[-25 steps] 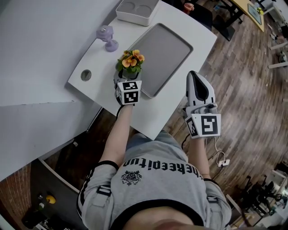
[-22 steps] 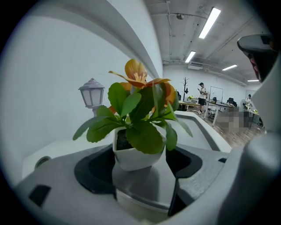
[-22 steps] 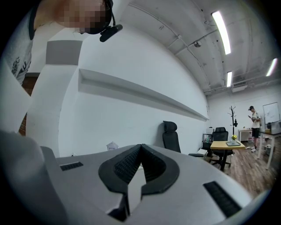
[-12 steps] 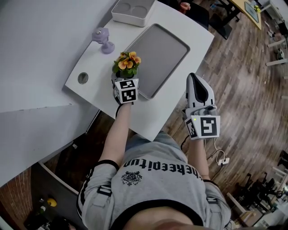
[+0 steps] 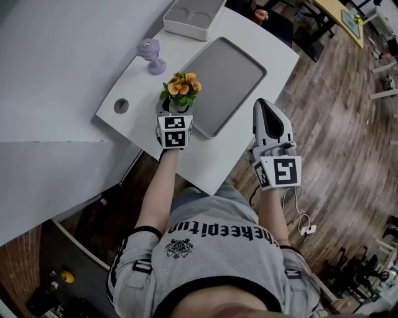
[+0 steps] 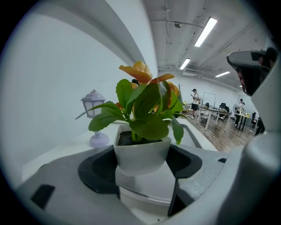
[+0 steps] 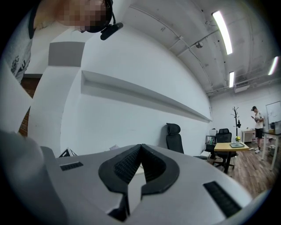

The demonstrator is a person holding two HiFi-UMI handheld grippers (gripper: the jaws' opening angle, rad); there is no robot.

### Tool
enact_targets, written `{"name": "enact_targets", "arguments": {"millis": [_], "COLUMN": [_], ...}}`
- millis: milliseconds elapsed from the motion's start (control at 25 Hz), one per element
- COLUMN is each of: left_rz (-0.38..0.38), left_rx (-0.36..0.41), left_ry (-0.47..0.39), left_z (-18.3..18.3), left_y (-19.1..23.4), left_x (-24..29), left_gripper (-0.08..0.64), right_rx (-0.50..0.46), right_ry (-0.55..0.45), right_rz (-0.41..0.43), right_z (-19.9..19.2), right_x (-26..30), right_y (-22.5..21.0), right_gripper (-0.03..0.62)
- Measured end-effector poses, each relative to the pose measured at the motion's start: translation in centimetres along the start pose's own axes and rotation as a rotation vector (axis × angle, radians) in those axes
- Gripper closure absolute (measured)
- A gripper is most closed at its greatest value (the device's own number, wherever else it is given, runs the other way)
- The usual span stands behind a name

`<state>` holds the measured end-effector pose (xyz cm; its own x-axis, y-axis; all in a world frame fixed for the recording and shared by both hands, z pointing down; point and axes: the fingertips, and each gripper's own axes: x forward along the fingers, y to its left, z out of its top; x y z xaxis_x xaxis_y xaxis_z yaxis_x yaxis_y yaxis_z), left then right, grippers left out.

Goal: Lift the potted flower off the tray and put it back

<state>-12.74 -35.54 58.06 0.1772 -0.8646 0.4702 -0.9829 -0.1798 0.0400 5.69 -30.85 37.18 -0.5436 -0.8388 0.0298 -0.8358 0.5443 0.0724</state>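
The potted flower (image 5: 180, 89) has orange blooms and green leaves in a small white pot (image 6: 142, 154). My left gripper (image 5: 176, 112) is shut on the pot, one jaw on each side. It holds the pot upright at the near left edge of the grey tray (image 5: 227, 77). In the left gripper view (image 6: 141, 154) white tabletop shows under the pot, and I cannot tell if its base touches. My right gripper (image 5: 266, 104) is shut on nothing and hangs beyond the table's right edge; in its own view (image 7: 141, 148) it faces a white wall.
A small purple lantern (image 5: 151, 54) stands left of the tray, also in the left gripper view (image 6: 93, 118). A white two-hollow container (image 5: 193, 15) sits beyond the tray. A round cable hole (image 5: 121, 105) is at the table's left. Wooden floor lies to the right.
Only the head view has shifted a little. The left gripper still holds the pot by the tray's left edge, and the right gripper stays where it was.
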Motion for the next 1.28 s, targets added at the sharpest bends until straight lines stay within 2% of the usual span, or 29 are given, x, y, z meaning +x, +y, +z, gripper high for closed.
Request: {"name": "enact_targets", "arguments": {"millis": [320,800,1280], "left_rz": [-0.078,-0.102,-0.121], "left_rx": [-0.001,0.002,0.029], "left_ry": [-0.029,-0.125,-0.265], "left_z": [2.1,7.6,12.4], "left_y": [-0.8,-1.5,-2.7], "left_x": [-3.6,-9.0,-13.9], "left_gripper": [0.219,0.219,0.219], "right_rx": [0.003,0.004,-0.002], "right_ry": [-0.040,-0.080,-0.105], "right_rz": [0.031,0.037,0.036], "right_z": [1.4,3.1,4.0], "right_x": [0.4,0.3,-0.5], "right_y": [1.6,2.0,2.4], "right_gripper": [0.592,0.592,0.592]}}
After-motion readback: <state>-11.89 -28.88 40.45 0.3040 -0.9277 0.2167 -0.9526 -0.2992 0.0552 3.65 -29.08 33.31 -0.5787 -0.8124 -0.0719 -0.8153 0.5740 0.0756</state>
